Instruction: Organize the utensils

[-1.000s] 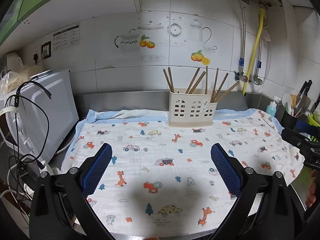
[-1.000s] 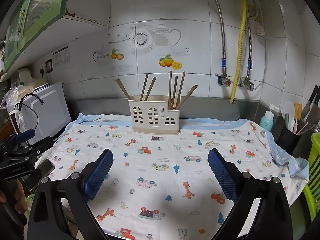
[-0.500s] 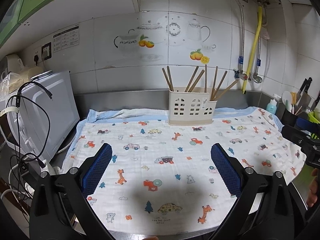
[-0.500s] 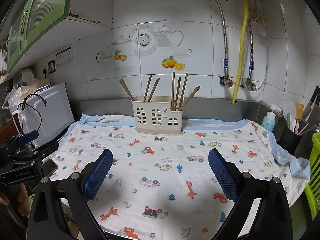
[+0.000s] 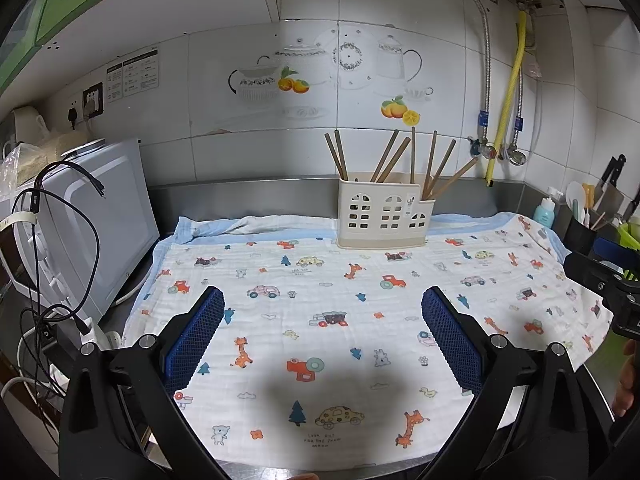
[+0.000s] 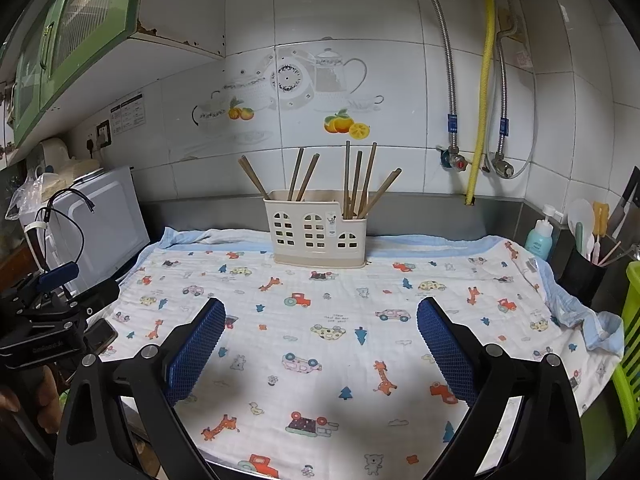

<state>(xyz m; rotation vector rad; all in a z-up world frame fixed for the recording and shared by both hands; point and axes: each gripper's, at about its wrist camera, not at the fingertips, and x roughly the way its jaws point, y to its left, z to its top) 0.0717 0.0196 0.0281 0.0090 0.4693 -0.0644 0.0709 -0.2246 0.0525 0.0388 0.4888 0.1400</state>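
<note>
A cream plastic utensil holder (image 5: 384,216) stands at the back of the counter on a white cloth printed with cars and giraffes (image 5: 320,320). Several brown wooden chopsticks (image 5: 432,164) stand upright and leaning in it. It also shows in the right wrist view (image 6: 316,232), with its chopsticks (image 6: 356,180). My left gripper (image 5: 322,336) is open and empty, above the near part of the cloth. My right gripper (image 6: 320,340) is open and empty too, well short of the holder.
A white microwave (image 5: 92,216) with black cables (image 5: 60,248) stands at the left. A black utensil pot (image 6: 580,272), a blue soap bottle (image 6: 540,236) and a green basket (image 6: 632,344) stand at the right. A yellow hose (image 6: 482,96) and taps hang on the tiled wall.
Both views have shifted slightly, with the holder a little further right in the right wrist view. Both grippers stay open and empty.
</note>
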